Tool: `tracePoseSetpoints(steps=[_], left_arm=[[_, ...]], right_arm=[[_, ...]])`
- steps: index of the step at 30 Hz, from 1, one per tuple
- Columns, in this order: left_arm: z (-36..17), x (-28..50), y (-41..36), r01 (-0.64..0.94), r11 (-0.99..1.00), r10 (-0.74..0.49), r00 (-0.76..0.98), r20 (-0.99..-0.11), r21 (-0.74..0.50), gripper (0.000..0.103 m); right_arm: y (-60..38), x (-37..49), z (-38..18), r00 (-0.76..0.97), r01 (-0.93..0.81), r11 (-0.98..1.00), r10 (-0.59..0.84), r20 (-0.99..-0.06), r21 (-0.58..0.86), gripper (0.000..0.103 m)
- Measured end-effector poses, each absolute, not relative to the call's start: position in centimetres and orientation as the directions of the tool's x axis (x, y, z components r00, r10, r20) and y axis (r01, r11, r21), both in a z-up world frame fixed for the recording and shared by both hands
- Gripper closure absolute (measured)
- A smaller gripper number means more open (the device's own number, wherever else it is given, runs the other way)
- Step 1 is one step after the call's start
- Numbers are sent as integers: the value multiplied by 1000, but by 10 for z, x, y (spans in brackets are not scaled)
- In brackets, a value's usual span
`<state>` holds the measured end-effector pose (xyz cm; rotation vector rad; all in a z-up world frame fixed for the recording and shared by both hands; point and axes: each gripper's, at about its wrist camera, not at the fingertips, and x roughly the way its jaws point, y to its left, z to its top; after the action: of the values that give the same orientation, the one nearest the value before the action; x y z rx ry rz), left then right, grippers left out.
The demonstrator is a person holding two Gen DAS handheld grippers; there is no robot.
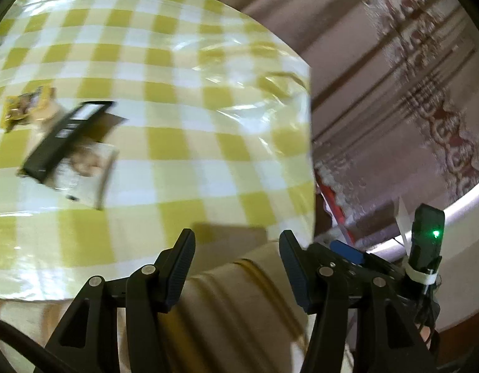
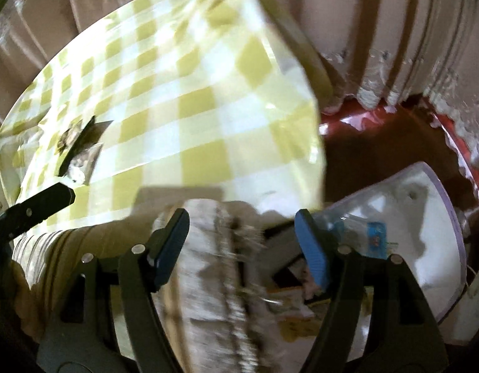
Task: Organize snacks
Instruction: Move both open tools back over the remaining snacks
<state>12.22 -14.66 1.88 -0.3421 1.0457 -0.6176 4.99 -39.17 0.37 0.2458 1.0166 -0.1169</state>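
Note:
Three snacks lie together on the yellow-checked table (image 1: pixel 177 143): a yellow packet (image 1: pixel 25 108), a long black box (image 1: pixel 65 138) and a white packet (image 1: pixel 87 174) partly under the box. My left gripper (image 1: pixel 238 267) hangs over the table's near edge, open, with nothing between its fingers. The snacks sit far to its upper left. In the right wrist view my right gripper (image 2: pixel 242 248) is open and holds nothing, off the table's corner. Just below and right of it stands a white plastic bin (image 2: pixel 426 217) with snack packets (image 2: pixel 295 310) inside. The same black box (image 2: pixel 79 146) shows far left.
A beige lace-trimmed table skirt (image 2: pixel 214 264) hangs under the right gripper. Dark red floor (image 2: pixel 379 143) lies beyond the table corner, with curtains (image 2: pixel 395 31) behind. The left gripper's fingertip (image 2: pixel 53 199) shows at the left edge. Both views are motion-blurred.

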Motion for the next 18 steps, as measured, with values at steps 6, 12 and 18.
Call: tracePoseSetpoints(steps=[6, 12, 18], left_arm=[[11, 144, -85, 211, 811, -580, 419, -698, -546, 46], [0, 170, -34, 125, 832, -531, 463, -709, -541, 46], [-14, 203, -14, 114, 838, -524, 443, -727, -534, 42]], right_arm=[[-352, 69, 2, 522, 124, 981, 62, -850, 148, 27], [-316, 93, 3, 524, 48, 990, 86, -848, 130, 26], [-290, 114, -1, 523, -9, 995, 92, -847, 103, 23]])
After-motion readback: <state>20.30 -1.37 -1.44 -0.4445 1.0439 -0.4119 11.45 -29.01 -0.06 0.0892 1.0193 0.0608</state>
